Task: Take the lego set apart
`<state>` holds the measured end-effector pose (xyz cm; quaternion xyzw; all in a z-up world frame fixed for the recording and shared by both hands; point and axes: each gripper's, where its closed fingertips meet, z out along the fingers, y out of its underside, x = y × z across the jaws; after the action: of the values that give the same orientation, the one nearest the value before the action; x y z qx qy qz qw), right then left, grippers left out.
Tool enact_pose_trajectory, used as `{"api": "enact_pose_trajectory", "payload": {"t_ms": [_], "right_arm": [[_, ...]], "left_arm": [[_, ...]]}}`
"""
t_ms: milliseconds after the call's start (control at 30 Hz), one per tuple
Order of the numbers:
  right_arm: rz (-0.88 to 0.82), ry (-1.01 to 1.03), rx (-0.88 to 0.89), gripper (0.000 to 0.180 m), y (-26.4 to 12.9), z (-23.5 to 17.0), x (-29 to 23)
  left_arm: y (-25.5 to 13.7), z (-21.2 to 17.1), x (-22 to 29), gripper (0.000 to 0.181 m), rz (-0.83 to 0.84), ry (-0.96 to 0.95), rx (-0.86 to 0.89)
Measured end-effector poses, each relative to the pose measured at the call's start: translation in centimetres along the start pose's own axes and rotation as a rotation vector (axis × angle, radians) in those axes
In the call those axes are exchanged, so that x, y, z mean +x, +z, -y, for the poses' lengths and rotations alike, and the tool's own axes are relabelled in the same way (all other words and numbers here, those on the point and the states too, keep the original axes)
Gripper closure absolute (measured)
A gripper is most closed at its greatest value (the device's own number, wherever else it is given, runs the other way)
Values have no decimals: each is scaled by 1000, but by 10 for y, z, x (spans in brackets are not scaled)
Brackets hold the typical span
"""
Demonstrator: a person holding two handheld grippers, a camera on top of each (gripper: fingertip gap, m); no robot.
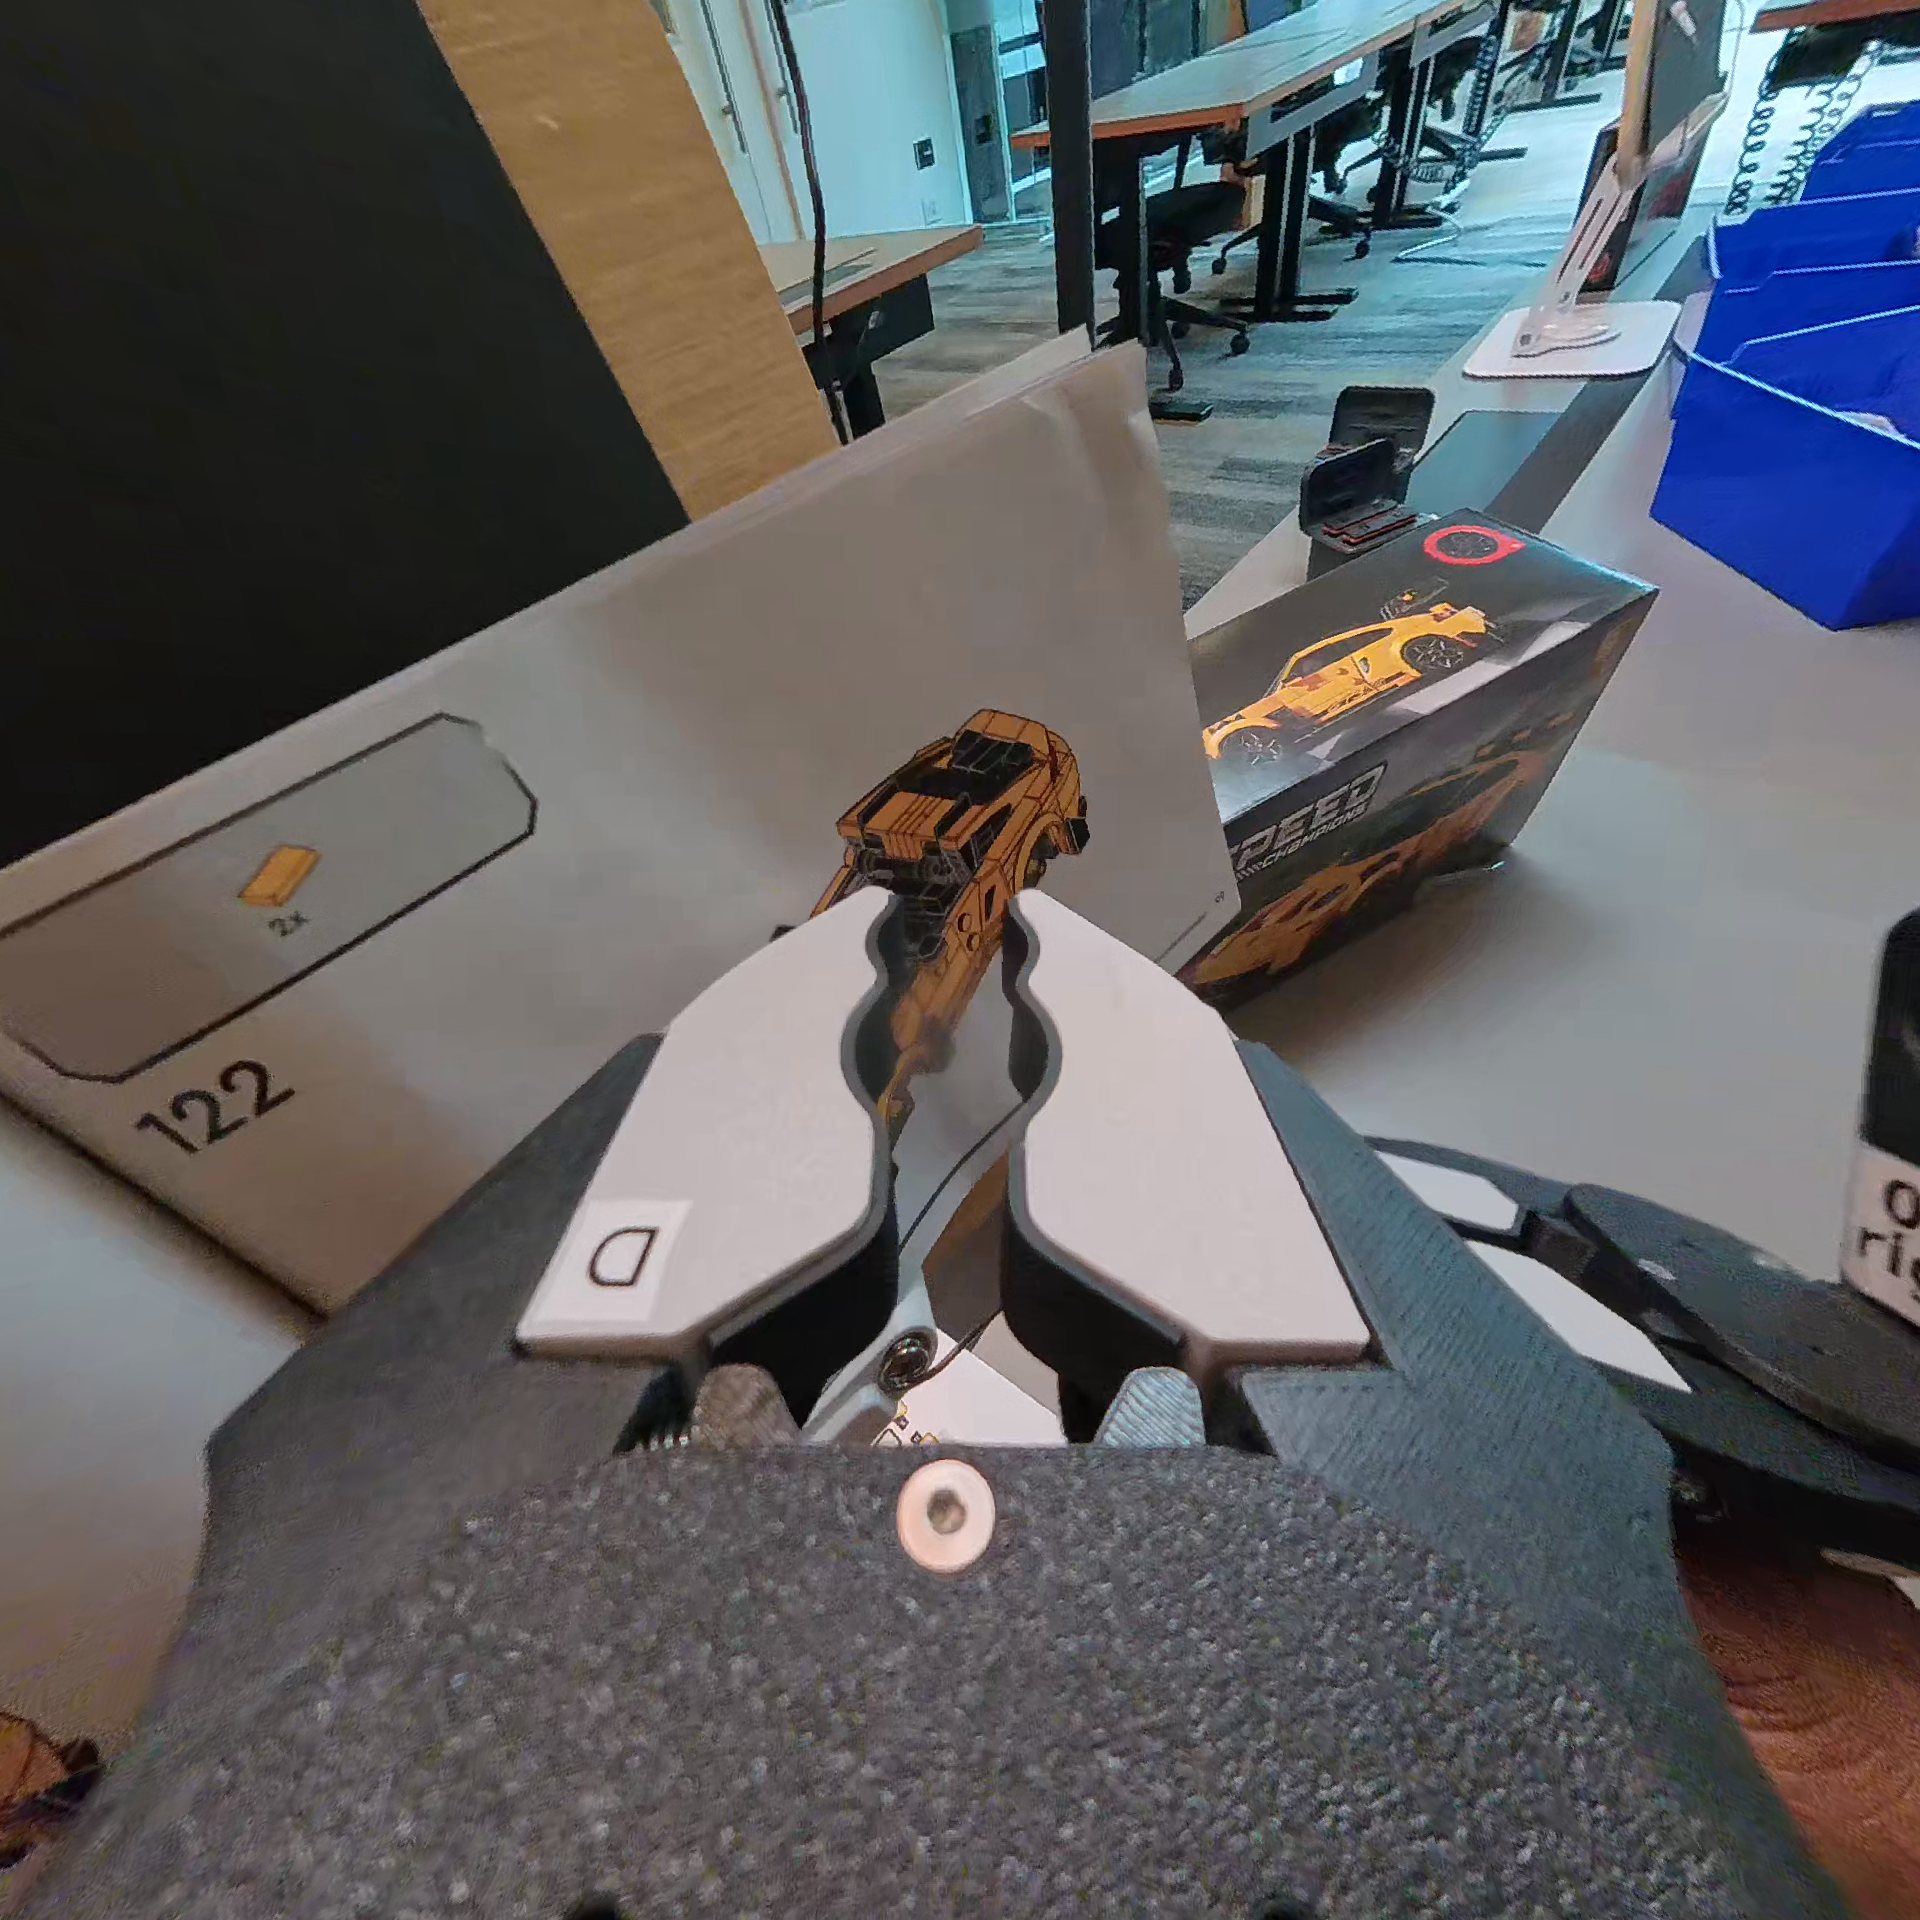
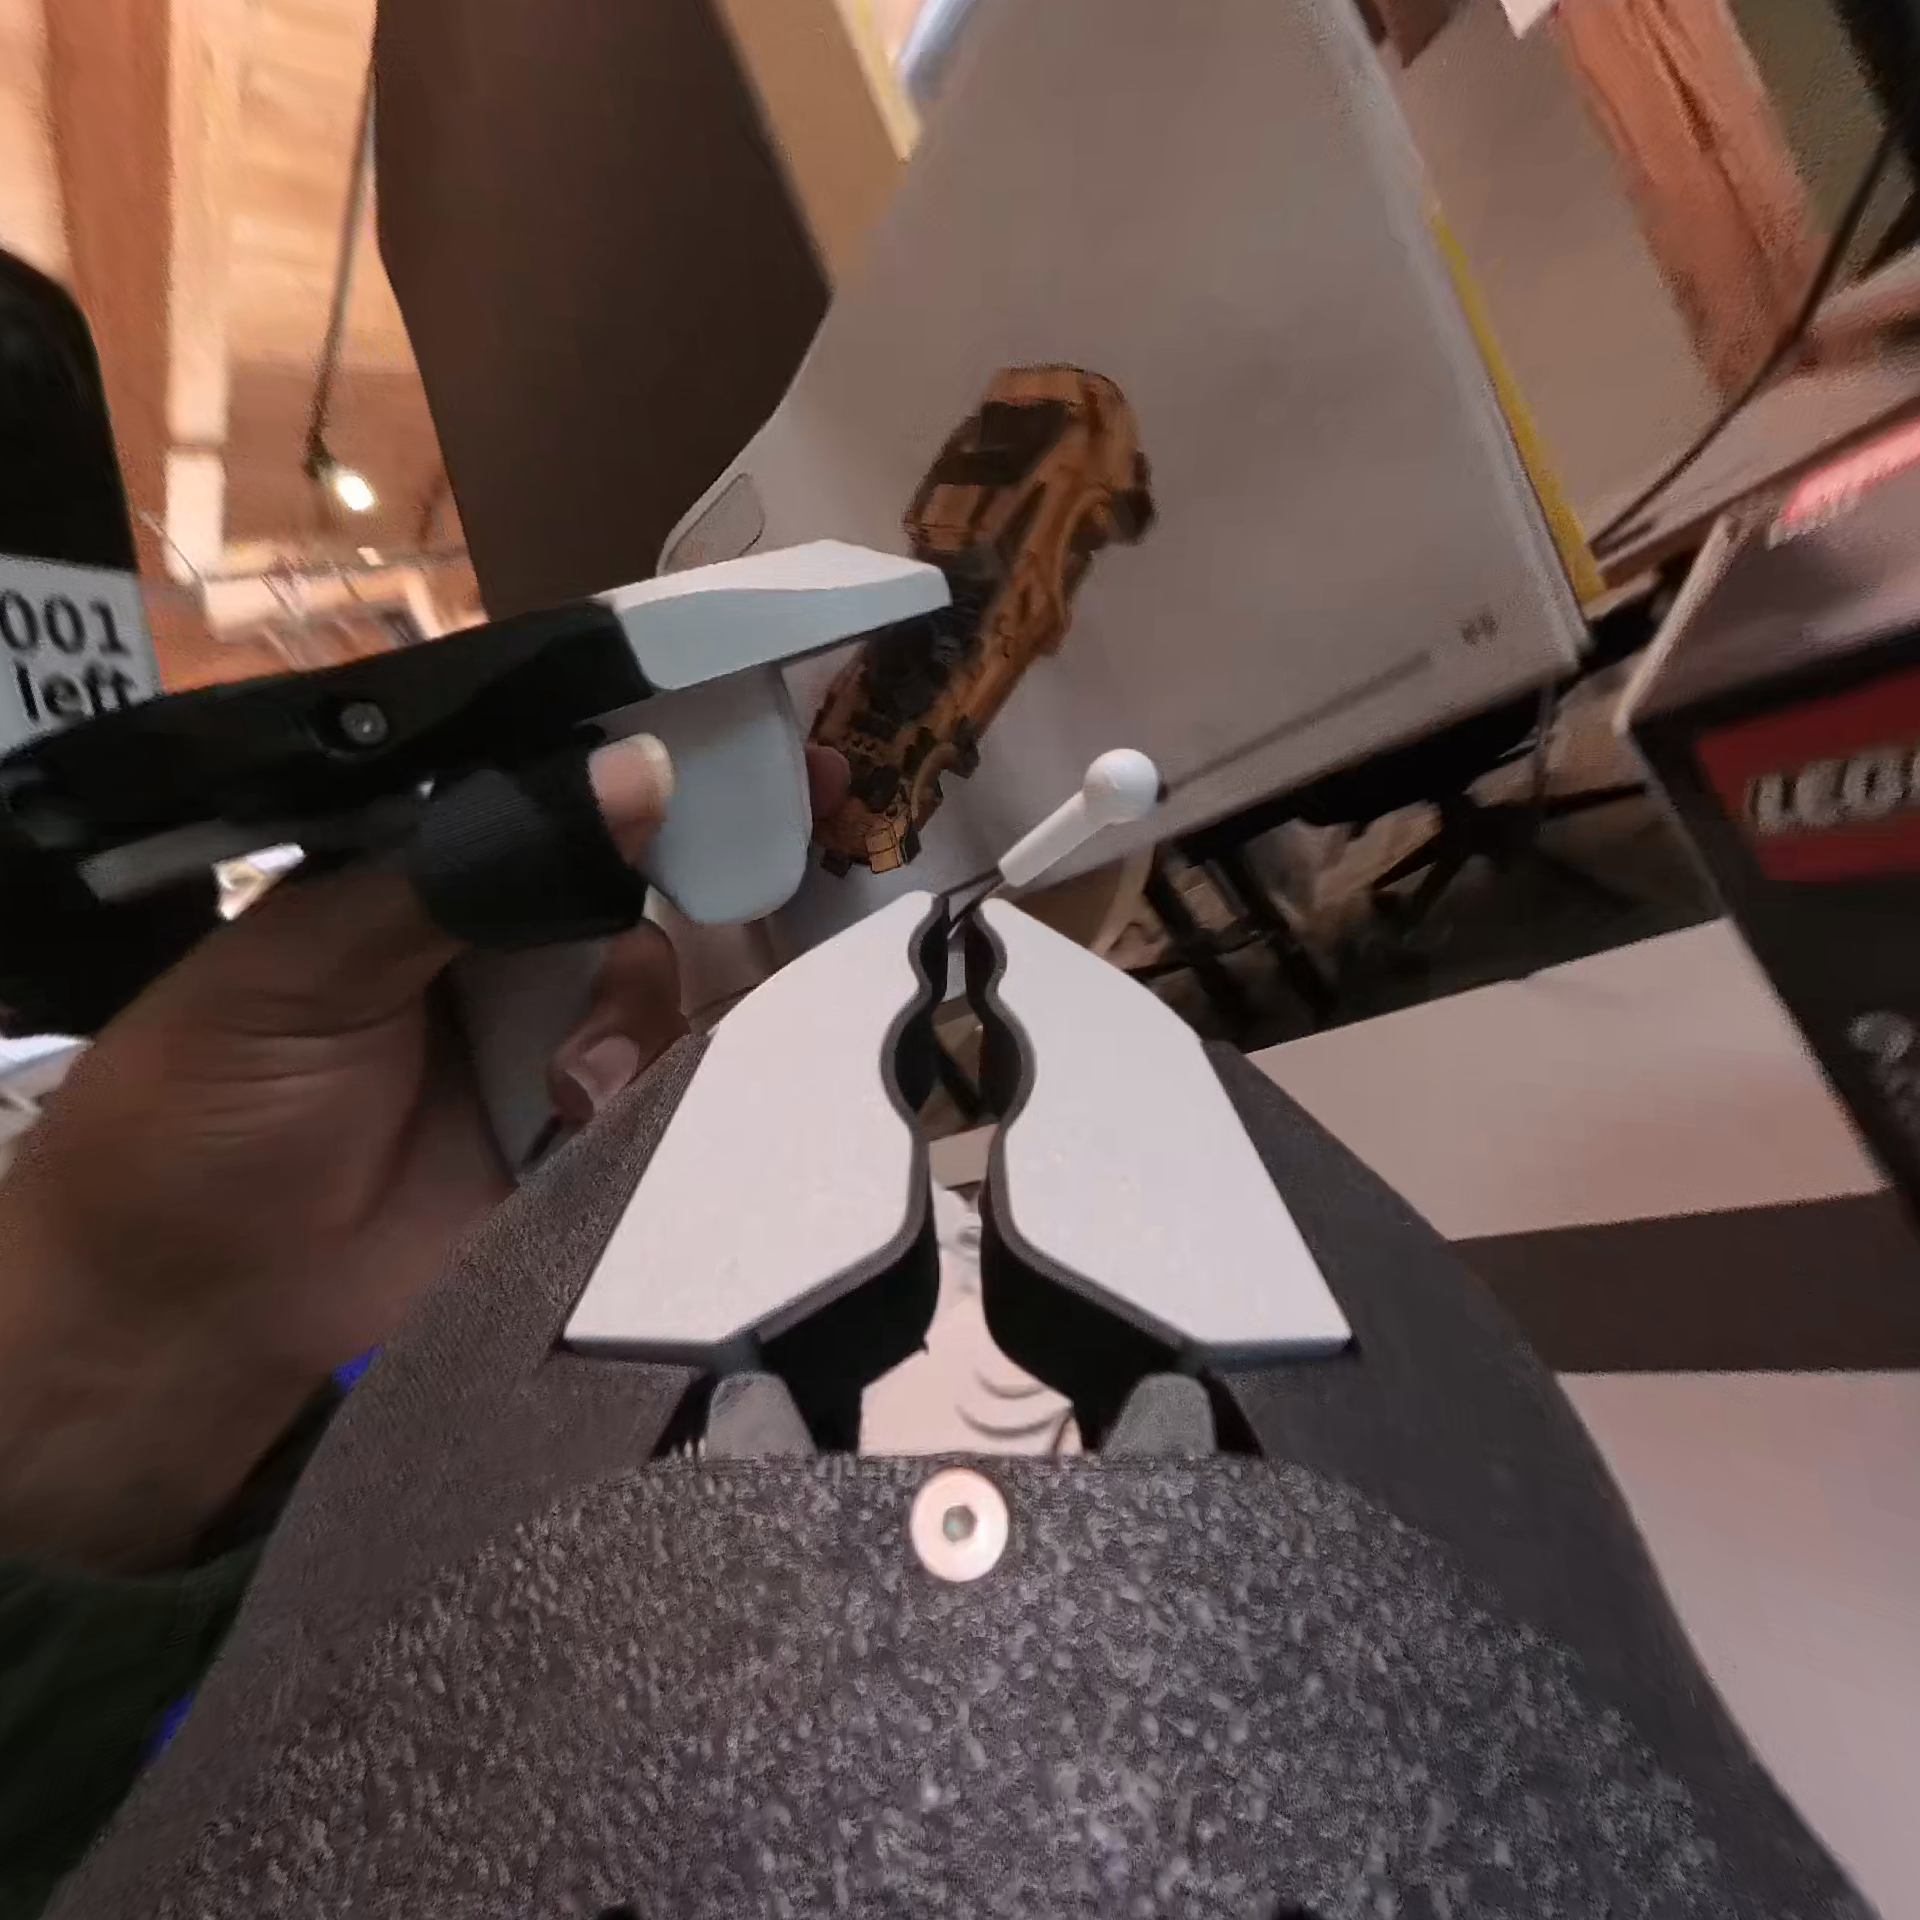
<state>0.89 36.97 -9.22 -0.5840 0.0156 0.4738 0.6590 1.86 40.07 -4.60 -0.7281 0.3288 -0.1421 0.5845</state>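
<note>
Left tongs (image 1: 940, 904) clamped your yellow Lego car (image 2: 997, 613), nose up-frame | right tongs (image 2: 961, 909) pinched white-tipped pick (image 2: 1081, 810), just below-right of car.

The lego car (image 1: 956, 894) is orange-yellow with black stripes and black trim, and the booklet (image 1: 665, 727) behind it is pale grey with a small orange brick drawn in a black-outlined panel. The box (image 1: 1455, 748) is black with a yellow car printed on it and a red ring on top; bins (image 1: 1808, 416) are bright blue. Both the left gripper (image 1: 945, 904) and right gripper (image 2: 954, 914) have light grey fingers on speckled black bodies, and the right pinches a white ball-tipped pin (image 2: 1081, 821).
</note>
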Motion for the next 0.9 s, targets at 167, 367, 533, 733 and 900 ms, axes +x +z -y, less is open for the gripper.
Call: {"api": "enact_pose_trajectory", "payload": {"t_ms": [167,367,533,733,900], "right_arm": [[-34,-246,-85,176,13,9,-4],[-21,-212,-166,175,20,10,-1],[-16,-272,-179,161,5,20,-2],[-123,-267,-247,138,-19,17,15],[-91,-146,-337,128,-3,-10,12]], "left_arm": [[-5,2,2,161,-31,2,13],[-48,28,-1,159,-12,-7,165],[-94,6,-31,158,90,2,151],[-142,-49,-59,158,202,-45,154],[-181,-71,-67,161,318,-121,287]]}}
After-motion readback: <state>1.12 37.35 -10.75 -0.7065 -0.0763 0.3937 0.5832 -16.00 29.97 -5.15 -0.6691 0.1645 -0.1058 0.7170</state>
